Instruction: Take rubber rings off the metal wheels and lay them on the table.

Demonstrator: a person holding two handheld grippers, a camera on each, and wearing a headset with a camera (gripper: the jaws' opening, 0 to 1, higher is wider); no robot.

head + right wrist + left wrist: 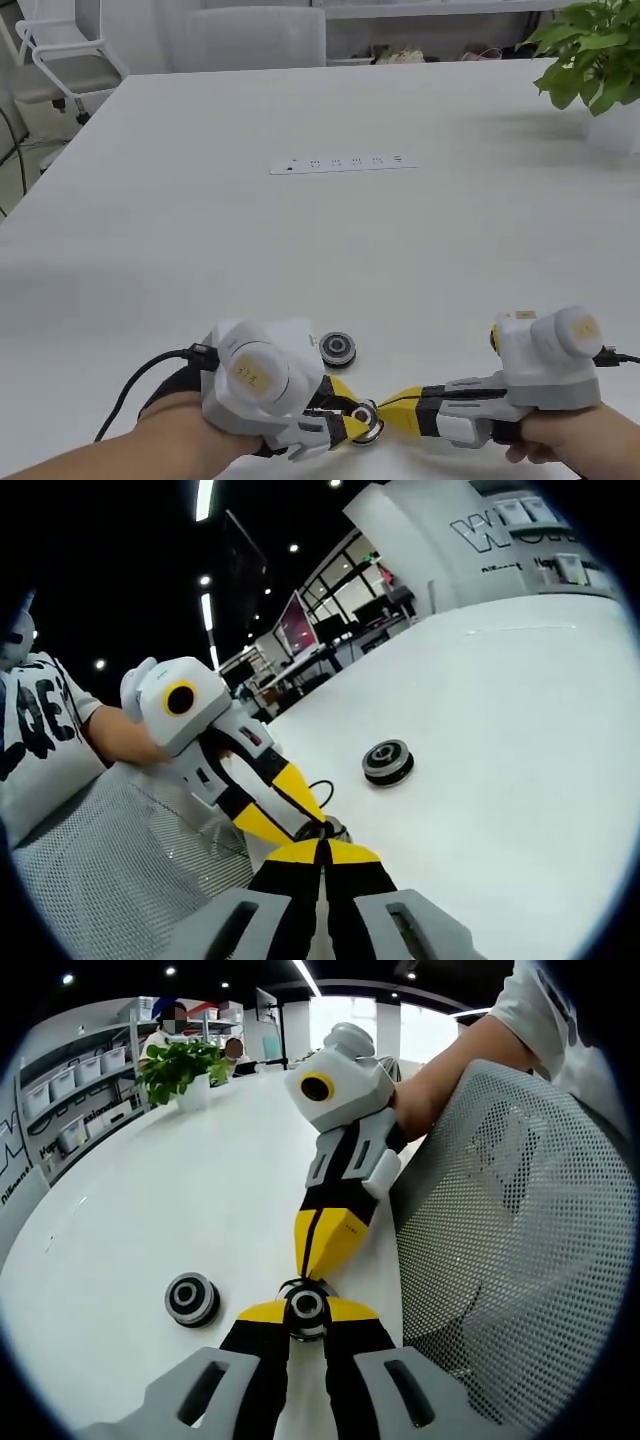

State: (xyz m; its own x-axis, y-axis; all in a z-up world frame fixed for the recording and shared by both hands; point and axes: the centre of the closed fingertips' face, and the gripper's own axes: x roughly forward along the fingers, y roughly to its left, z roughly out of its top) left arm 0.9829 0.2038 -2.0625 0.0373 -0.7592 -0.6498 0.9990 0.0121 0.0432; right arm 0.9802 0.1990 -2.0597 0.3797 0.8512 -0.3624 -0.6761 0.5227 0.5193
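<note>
Even, diffuse light falls from above on the white table (300,230), which looks bright and slightly washed out in the head view. Shadows are faint, the clearest a soft grey patch under the plant (590,50) at the table's far right corner. In both gripper views the fisheye bows the table's edges. Above the table, ceiling light strips (205,500) flare against a dark ceiling, and windows (350,1025) beyond its far end blow out white. The metal wheel (305,1305) at the table's near edge is sharp.
</note>
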